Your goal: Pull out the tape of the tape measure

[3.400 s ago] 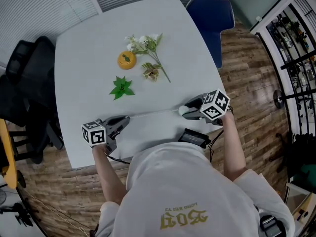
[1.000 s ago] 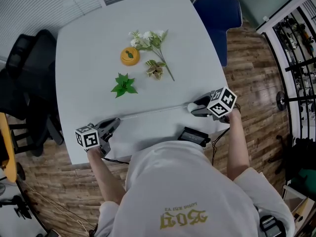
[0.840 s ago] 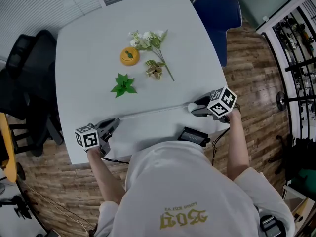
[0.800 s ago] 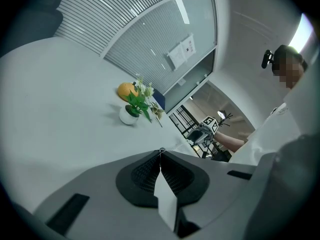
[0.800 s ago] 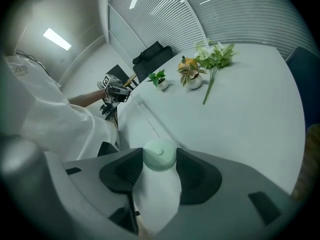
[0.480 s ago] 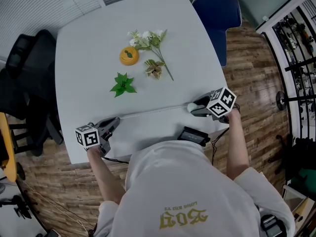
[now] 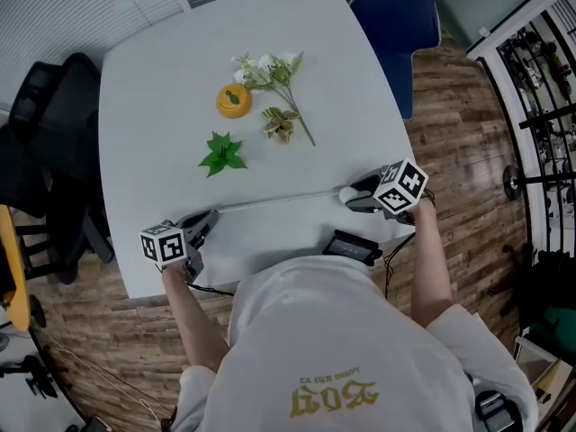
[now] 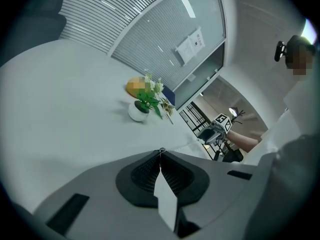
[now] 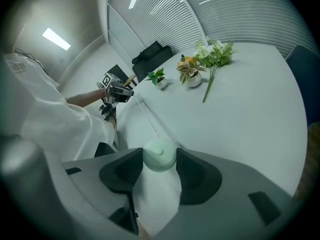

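White bench (image 7: 153, 106) over a wood floor, slatted blinds at the far side: that is what I am working on.

My left gripper (image 8: 161, 155) has its jaws pressed together on the free end of the tape (image 7: 279, 202). A pale strip sits pinched between the pads, and a thin line leaves them toward the other hand. My right gripper (image 9: 159, 165) is clamped on the round, pale green tape measure (image 9: 159, 155), one pad on each flank of the case. It sits low over the bench near the right edge.

Between the two, the tape runs as a thin, straight line just above the bench, along its near edge. A few seconds ago the left gripper stood closer in. It has since gone out toward the near left corner, so the drawn length is clearly longer. Over the last second I see almost no further shift on either side. I judge the pull is mostly done, or paused near the bench's left edge.

Further out, well apart from the tape, lie an orange ornament (image 7: 233, 101), a flower sprig (image 7: 274, 75), a small variegated plant (image 7: 277, 126) and a green leafy one (image 7: 220, 157). A black device (image 7: 353, 247) sits at the near edge, just beside my right gripper.
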Motion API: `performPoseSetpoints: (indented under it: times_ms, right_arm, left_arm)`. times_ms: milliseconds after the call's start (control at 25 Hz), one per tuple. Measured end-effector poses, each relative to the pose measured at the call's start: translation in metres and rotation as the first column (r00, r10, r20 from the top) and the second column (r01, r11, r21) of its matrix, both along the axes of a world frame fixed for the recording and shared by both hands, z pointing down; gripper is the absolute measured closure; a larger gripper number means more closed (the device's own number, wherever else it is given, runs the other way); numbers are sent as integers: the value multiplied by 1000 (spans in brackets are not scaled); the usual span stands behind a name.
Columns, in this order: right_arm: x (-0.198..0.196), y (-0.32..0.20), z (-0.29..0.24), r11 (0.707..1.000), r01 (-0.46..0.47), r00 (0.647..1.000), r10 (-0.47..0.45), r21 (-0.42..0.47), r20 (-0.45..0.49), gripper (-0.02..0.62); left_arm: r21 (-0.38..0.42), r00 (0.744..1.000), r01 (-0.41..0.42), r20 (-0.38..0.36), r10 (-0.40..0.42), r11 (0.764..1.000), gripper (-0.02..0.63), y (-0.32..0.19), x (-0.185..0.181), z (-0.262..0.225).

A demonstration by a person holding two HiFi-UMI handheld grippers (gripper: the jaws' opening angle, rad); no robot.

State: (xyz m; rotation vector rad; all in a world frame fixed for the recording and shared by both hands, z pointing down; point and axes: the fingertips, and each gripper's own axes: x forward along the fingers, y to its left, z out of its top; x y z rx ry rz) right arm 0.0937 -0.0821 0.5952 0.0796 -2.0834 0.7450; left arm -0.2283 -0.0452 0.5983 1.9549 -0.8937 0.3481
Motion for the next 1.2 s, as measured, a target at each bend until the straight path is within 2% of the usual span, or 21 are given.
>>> performPoseSetpoints:
  times_ms: [240, 400, 560, 680, 1200]
  right_arm:
    - [-3, -1, 7, 1000, 3, 1000, -2, 26, -22, 371]
    - [-9, -7, 10, 998, 7, 1000, -5, 67, -30, 371]
    - [-11, -11, 20, 994, 36, 997, -29, 104, -71, 371]
    - [-14, -14, 25, 990, 47, 996, -35, 132, -87, 371]
    - [-21, -21, 47, 969, 119, 984, -85, 219, -157, 370]
  left_arm:
    - [-43, 999, 35, 37, -34, 998, 597, -3, -2, 12]
    - [-105, 994, 69, 95, -59, 992, 597, -2, -9, 28]
    - [-132, 985, 92, 159, -70, 987, 597, -6, -9, 34]
    - [-144, 988, 77, 143, -56, 987, 597, -9, -1, 37]
    - [-180, 978, 127, 186, -93, 975, 597, -14, -6, 50]
